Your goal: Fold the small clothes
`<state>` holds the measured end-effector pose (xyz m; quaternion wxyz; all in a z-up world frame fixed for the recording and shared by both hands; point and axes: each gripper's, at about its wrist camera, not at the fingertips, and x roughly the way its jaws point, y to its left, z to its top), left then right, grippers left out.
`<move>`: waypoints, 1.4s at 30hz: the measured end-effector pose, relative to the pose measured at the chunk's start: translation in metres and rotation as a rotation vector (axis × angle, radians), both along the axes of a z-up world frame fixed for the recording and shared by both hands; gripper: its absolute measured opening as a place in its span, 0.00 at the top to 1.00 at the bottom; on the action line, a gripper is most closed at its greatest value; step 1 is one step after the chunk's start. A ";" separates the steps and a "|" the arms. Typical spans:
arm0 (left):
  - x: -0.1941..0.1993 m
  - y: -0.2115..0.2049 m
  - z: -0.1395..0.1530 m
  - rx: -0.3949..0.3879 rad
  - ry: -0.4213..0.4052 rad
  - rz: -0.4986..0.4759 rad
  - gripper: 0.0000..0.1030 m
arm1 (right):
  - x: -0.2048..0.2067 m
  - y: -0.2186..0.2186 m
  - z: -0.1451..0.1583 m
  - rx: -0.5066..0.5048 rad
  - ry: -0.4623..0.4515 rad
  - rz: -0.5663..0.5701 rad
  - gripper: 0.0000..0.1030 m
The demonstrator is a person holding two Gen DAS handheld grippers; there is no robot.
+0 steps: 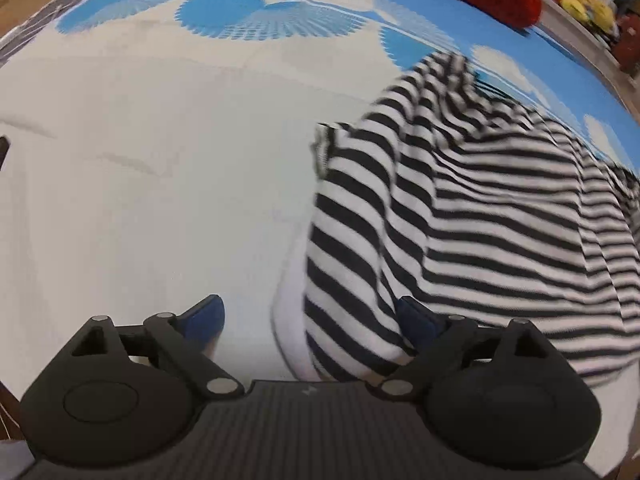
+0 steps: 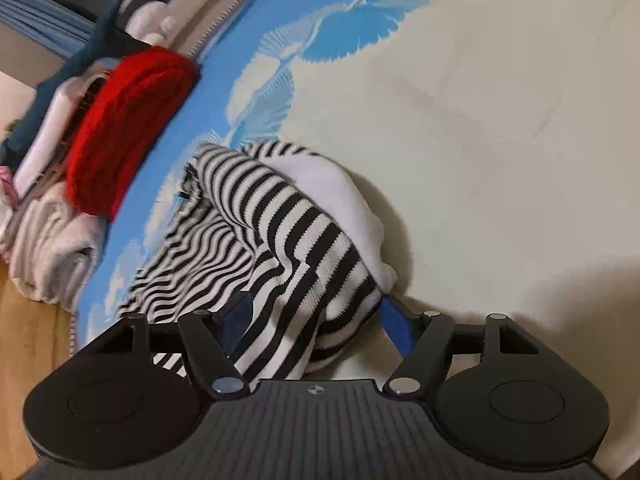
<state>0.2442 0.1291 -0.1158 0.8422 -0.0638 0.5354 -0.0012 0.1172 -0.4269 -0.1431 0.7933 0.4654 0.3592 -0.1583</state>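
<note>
Blue-and-white patterned bedspread (image 1: 160, 160): work surface. Striped sweater (image 2: 256, 216): rumpled on the bedspread beside its blue border, white lining exposed. Red knit garment (image 2: 128, 120): on the clothes pile beyond the sweater. Right gripper (image 2: 320, 320): fingers spread, a sweater fold between them, nearer. Left gripper (image 1: 316, 320): fingers spread, sweater's edge toward its right finger.

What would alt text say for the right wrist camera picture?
A black-and-white striped garment lies bunched on a blue-and-cream patterned cloth, one fold lying between the open blue-tipped fingers of the right gripper. A pile of folded clothes topped by a red knit sits at the left.
</note>
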 end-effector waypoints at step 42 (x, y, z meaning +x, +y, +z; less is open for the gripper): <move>-0.023 -0.031 0.004 0.127 -0.043 -0.125 0.00 | -0.050 -0.024 0.008 -0.159 0.073 -0.174 0.81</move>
